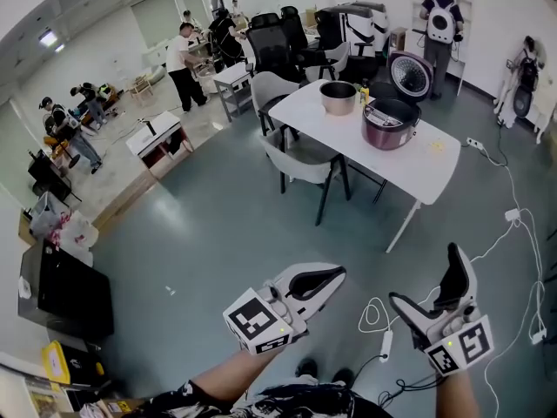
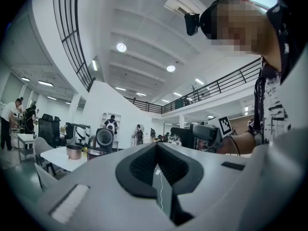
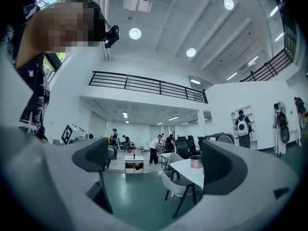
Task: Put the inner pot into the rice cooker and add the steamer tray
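Over green floor (image 1: 218,233): left claw (image 1: 338,273) closed, right claw (image 1: 426,279) wide, both empty.

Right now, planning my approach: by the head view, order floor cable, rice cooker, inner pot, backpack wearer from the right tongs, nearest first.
1. Floor cable, beside the right tongs.
2. Rice cooker, on the table.
3. Inner pot, farther left.
4. Backpack wearer, far back.

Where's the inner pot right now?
Head view, upper centre: the inner pot stands on the white table, just left of the open rice cooker, outside it.
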The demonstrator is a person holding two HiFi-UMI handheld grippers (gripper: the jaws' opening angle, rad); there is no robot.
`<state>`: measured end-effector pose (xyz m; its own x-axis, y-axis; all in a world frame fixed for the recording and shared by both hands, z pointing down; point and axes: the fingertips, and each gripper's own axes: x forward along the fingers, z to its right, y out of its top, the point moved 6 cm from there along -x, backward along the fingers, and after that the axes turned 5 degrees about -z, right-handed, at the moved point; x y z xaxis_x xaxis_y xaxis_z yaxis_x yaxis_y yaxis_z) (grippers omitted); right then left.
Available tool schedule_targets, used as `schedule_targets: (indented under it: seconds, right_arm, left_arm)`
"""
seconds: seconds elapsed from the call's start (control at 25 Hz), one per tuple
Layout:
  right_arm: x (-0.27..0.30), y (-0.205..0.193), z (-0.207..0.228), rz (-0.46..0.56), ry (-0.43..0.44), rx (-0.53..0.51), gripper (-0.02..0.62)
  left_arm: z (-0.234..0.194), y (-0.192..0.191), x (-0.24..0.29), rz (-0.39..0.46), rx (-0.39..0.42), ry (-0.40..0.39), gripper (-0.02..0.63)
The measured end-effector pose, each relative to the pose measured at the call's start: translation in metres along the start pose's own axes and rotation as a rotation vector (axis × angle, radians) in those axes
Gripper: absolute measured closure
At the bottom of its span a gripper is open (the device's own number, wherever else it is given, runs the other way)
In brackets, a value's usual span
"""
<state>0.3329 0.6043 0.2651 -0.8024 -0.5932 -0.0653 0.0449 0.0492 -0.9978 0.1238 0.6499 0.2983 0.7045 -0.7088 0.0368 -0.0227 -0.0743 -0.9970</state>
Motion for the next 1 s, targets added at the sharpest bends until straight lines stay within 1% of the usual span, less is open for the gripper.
schedule_targets:
  seconds: [0.24,0.36,0.48,0.64,0.84,1.0]
  right_arm:
    - [0.026,-0.004,-0.005,-0.004,-0.039,-0.008,0.043]
    - [0.036,-0.005,0.004,-0.013,-0.047,-0.022,0.043]
    - [0.049,-0.006,0.027,-0.004,-0.048,-0.024,0.043]
    - [0.078,-0.012,0.065,0.007,-0.02,-0.032,0.043]
    - [0.12,-0.017,0.119,0.002,0.039,-0.032,0.043]
    - [0.147,-0.02,0.159,0.0,0.081,-0.017,0.043]
  left_arm:
    - [-0.041,0.0,-0.005,0.016,0.0,-0.011,0.601]
    - [-0.053,-0.001,0.004,0.014,0.002,-0.023,0.601]
    - [-0.068,-0.002,0.023,0.015,0.0,-0.018,0.601]
    - [-0.095,-0.002,0.056,0.008,0.009,-0.001,0.601]
    - [-0.137,0.006,0.107,0.001,0.021,0.038,0.601]
    - [-0.162,0.011,0.145,-0.003,0.019,0.07,0.601]
